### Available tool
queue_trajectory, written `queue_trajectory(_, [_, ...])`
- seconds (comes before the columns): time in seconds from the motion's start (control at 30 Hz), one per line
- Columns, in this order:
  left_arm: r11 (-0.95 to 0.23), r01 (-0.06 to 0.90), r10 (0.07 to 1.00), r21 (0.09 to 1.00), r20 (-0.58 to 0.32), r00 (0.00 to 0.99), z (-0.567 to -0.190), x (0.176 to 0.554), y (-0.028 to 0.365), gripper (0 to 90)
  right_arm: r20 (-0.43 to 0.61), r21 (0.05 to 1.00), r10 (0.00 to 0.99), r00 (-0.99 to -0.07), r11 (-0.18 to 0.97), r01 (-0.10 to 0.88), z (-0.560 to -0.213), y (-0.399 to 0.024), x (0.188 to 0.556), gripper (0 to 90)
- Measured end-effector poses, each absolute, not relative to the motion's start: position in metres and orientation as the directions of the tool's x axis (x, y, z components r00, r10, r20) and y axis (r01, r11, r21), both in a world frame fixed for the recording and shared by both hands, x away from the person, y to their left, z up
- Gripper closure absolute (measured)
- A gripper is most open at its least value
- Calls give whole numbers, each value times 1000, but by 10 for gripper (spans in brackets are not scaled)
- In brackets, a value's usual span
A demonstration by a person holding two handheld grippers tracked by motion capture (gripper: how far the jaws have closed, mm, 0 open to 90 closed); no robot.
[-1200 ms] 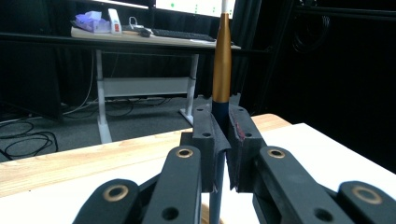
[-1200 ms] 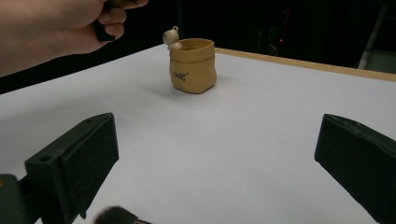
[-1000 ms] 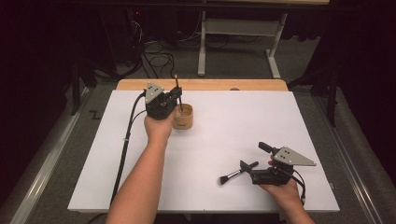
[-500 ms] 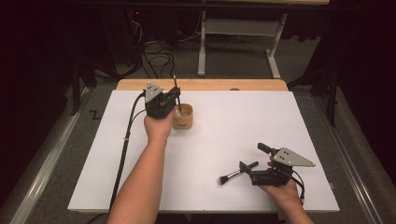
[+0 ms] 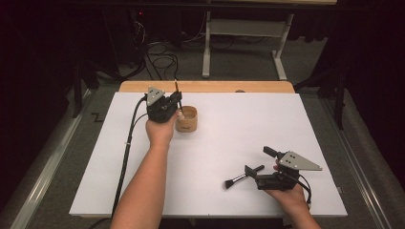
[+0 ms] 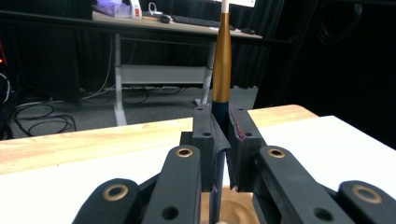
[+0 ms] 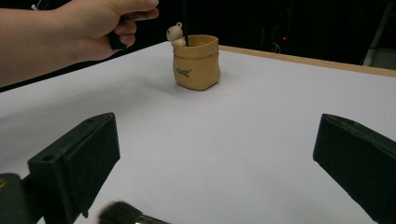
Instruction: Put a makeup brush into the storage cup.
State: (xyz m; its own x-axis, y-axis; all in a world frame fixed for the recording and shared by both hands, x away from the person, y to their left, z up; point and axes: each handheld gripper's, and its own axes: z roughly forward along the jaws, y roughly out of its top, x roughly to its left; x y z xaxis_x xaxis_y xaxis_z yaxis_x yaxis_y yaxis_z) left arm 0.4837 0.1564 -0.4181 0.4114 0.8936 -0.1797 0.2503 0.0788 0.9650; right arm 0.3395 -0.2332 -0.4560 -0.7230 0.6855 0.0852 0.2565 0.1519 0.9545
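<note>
While the high view sets the left gripper (image 5: 177,106) over the tan pot (image 5: 186,119) near the table's (image 5: 296,124) far edge, its own view shows it clamping an upright gold-and-navy brush handle (image 6: 221,70). Near the table's near right corner, the right gripper (image 5: 251,163) stands wide apart beside a black makeup brush (image 5: 236,180); its view reveals a small bear figure (image 7: 175,33) on the pot's rim.

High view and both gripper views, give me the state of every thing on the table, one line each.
Left gripper: shut on the brush handle, above the pot.
Brush handle: upright, lower end down in the pot.
Pot: upright on the table, a small figure at its rim.
Right gripper: open, fingers wide apart, holding nothing.
Makeup brush: lying flat on the table by the right gripper.
</note>
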Motion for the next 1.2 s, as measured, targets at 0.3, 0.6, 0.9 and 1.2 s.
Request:
queue_trajectory(0.3, [77,270,891,960,-188,414,-425,483,157,830,87,952,680,-728,158,262,-457,-232,339,14])
queue_trajectory(0.6, [75,286,892,955,-192,408,-431,481,156,829,81,950,678,-731,168,262,-458,-229,339,15])
queue_trajectory(0.9, [63,302,894,951,-188,408,-437,480,158,828,80,950,679,-730,171,263,-459,-227,340,16])
queue_trajectory(1.2, [64,347,902,936,-203,381,-438,482,159,490,80,948,677,-732,174,265,-459,-227,339,17])
